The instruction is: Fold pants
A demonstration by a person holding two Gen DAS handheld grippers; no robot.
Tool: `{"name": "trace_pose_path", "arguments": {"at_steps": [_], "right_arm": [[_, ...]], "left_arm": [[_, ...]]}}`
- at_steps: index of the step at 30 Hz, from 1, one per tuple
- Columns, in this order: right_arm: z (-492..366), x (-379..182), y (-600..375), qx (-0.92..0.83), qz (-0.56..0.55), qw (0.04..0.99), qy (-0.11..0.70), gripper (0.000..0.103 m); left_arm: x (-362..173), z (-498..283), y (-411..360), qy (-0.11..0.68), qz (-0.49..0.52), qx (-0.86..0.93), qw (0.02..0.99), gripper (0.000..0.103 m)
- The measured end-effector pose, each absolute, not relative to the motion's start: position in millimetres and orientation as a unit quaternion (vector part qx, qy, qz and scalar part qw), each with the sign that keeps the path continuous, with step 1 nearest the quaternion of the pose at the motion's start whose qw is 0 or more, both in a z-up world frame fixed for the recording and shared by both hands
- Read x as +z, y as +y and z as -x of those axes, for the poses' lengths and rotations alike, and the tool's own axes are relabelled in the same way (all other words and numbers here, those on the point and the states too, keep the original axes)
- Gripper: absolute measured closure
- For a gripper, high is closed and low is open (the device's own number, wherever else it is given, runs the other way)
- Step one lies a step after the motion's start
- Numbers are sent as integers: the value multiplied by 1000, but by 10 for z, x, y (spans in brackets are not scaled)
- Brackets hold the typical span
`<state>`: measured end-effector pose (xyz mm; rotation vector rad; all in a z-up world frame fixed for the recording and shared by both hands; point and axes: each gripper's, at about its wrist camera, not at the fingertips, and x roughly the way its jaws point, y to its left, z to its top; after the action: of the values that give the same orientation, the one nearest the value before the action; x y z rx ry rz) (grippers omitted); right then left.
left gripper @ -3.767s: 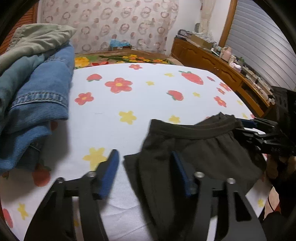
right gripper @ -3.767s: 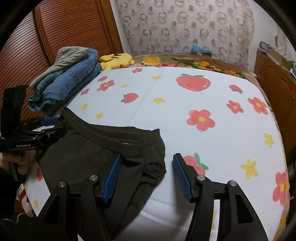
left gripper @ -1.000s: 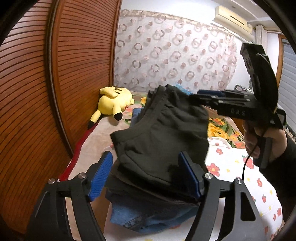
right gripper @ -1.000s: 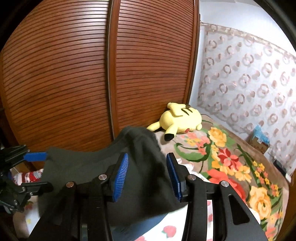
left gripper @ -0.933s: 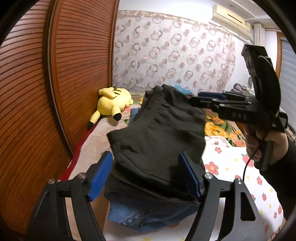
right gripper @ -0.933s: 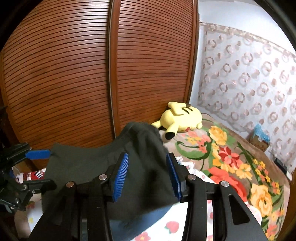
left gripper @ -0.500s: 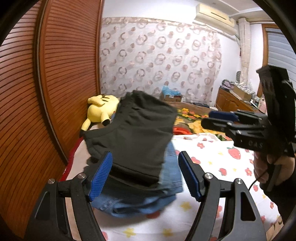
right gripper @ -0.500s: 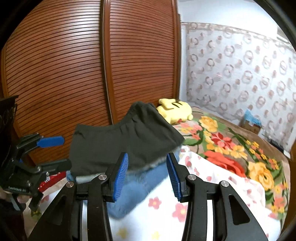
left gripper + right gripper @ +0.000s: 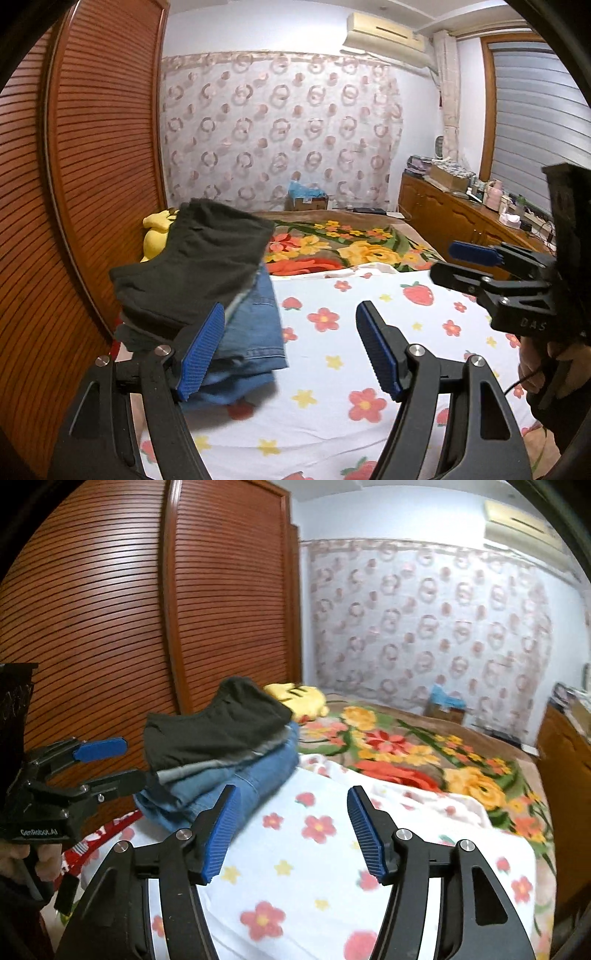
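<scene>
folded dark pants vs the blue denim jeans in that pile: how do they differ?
The folded dark charcoal pants lie on top of the pile; the folded blue denim jeans sit beneath. The dark pants look soft and matte; the jeans show stitched seams and stick out further at the front edge. Both are folded, with neither gripper touching them.

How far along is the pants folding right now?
Looks nearly finished. The folded dark grey pants sit on top of the stack of folded blue jeans beside the wooden wardrobe. Nothing is in hand: the left gripper and right gripper are both open and empty. No unfolded pants show on the floral sheet.
</scene>
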<state>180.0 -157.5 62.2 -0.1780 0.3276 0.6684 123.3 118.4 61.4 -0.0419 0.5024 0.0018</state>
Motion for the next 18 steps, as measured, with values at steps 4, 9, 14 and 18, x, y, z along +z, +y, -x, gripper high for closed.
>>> {"name": "trace_pose_path", "arguments": {"at_steps": [4,9,14,18], "right_arm": [[-1431,603,-1819,279,69,947,146,41],[-950,585,-2064,223,49,965,127,41],[-554,524,-2170,180,38,976,119,41],[-438,454,-2019,165,30,978,121,41]], "left_arm": [[628,-1133,961,237,9,-2,972,28],[631,-1025,730,229,-1,-5,973,28],[648,-888,527,225,-11,-21,974,28],[635,-784,431,225,-11,-28,974,28]]}}
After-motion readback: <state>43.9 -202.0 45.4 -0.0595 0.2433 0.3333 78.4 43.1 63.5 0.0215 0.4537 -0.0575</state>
